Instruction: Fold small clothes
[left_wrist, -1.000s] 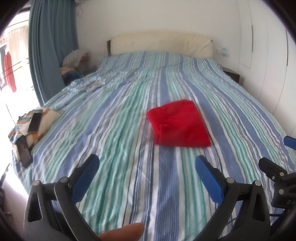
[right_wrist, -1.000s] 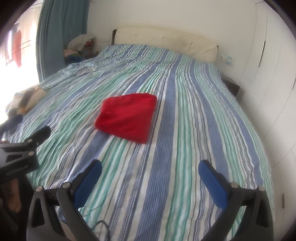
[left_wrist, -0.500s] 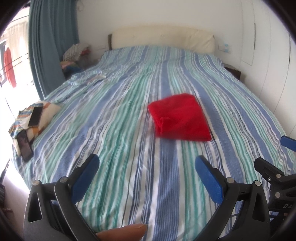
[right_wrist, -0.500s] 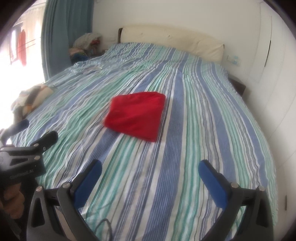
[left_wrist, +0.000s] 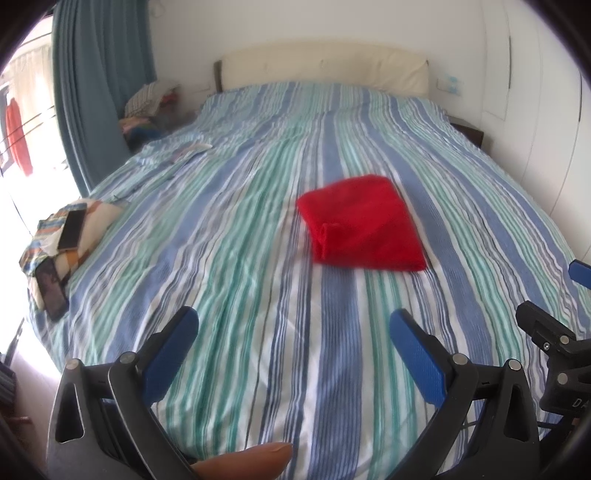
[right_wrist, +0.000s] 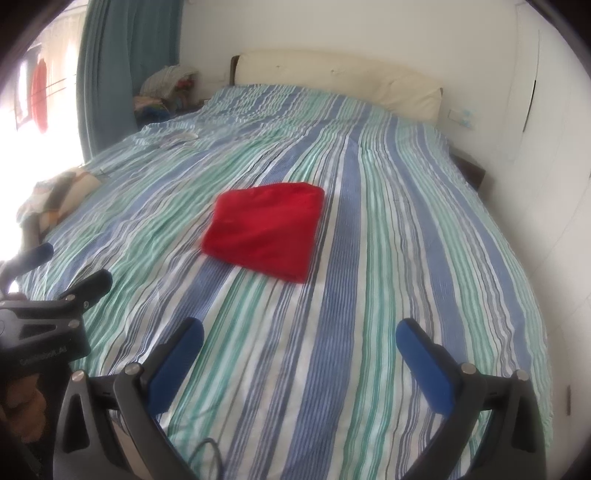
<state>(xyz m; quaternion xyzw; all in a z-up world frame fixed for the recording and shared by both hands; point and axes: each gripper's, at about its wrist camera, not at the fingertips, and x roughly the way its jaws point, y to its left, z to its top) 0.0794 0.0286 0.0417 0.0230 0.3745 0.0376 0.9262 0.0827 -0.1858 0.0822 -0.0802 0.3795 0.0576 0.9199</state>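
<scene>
A red garment (left_wrist: 360, 223) lies folded into a flat rectangle on the striped bed cover (left_wrist: 240, 229), near the middle of the bed. It also shows in the right wrist view (right_wrist: 264, 229). My left gripper (left_wrist: 291, 321) is open and empty, held back over the foot of the bed, well short of the garment. My right gripper (right_wrist: 299, 330) is open and empty too, also well short of it. The right gripper shows at the right edge of the left wrist view (left_wrist: 546, 332). The left gripper shows at the left edge of the right wrist view (right_wrist: 55, 295).
A pile of patterned cloth with two phones (left_wrist: 62, 240) lies at the bed's left edge. A cream headboard (left_wrist: 325, 70) stands at the far end. Blue curtains (left_wrist: 99, 81) hang at the left, white wardrobe doors (left_wrist: 546, 110) at the right. Clutter (left_wrist: 151, 107) sits by the far left corner.
Both grippers have drawn back from the folded red garment and risen a little; the garment has stayed in place. Both stay open.
</scene>
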